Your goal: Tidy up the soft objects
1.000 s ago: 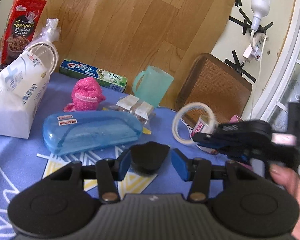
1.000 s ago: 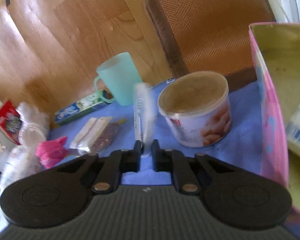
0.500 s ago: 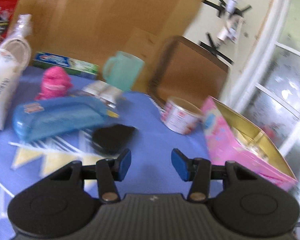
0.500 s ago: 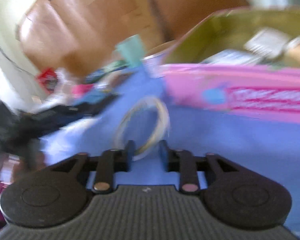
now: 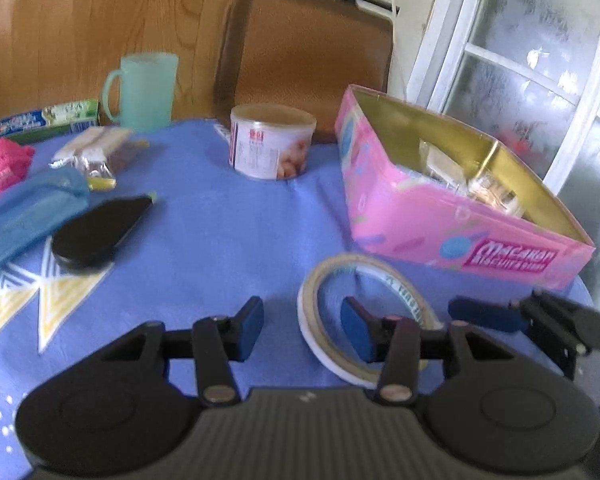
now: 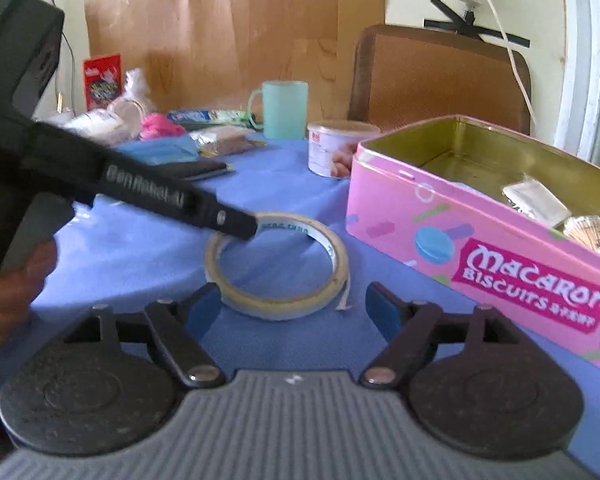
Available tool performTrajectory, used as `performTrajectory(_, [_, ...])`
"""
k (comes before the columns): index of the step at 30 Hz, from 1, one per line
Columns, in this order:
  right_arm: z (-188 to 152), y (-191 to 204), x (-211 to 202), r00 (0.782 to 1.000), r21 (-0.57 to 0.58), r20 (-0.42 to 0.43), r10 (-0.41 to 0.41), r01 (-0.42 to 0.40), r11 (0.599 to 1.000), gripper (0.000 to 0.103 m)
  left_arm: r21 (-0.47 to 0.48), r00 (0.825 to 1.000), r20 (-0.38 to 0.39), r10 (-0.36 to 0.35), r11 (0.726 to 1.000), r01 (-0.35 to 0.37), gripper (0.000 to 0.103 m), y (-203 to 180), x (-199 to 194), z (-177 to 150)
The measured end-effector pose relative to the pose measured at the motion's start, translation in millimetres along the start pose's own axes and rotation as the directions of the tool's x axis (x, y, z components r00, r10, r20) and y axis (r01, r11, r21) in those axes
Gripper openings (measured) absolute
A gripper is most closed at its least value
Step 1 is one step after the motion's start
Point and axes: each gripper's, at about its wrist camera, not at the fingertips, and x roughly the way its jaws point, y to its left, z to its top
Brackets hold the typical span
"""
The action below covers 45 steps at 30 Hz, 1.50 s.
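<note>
Two close wrist views, shared tape roll (image 5: 364,316)

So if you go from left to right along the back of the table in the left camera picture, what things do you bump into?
Pink fluffy thing → toothpaste box → green mug → round tin → pink biscuit box.

Pink biscuit tin (image 6: 480,248), gold inside; blue tablecloth (image 5: 228,240), yellow-white triangle print; cream tape roll (image 6: 276,300); mint-green mug (image 5: 146,90); hot-pink fuzzy sock (image 5: 2,164).
</note>
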Motion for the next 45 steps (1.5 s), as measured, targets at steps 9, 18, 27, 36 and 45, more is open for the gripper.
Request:
performTrajectory(9, [7.2, 14.9, -28.6, 0.985, -0.08, 0.173, -0.028, 0.043, 0.996, 0.073, -0.047, 0.995, 0.063, -0.075, 0.996, 0.078, 0.021, 0.4, -25.6, 17.9])
performTrajectory(18, [19.2, -16.1, -63.8, 0.899, -0.046, 0.366, -0.241, 0.276, 0.96, 0.071, 0.107, 0.971, 0.189, -0.145, 0.986, 0.126, 0.021, -63.5, -26.7, 71.7])
performTrajectory(27, [12.4, -89.2, -50.3, 0.844, 0.137, 0.25, -0.475, 0.455, 0.88, 0.069, 0.219, 0.969, 0.16, -0.187, 0.964, 0.15, 0.033, -136.2, 25.2, 84.0])
performTrajectory(36, [-0.8, -101.7, -55.0, 0.827, 0.262, 0.228, -0.514, 0.457, 0.85, 0.07, 0.172, 0.986, 0.138, -0.098, 0.982, 0.074, 0.034, -115.7, 22.1, 65.9])
performTrajectory(45, [3.4, -72.3, -62.8, 0.858, 0.268, 0.256, -0.445, 0.379, 0.886, 0.07, 0.179, 0.992, 0.122, -0.019, 0.984, -0.003, 0.036, -98.8, -0.1, 41.3])
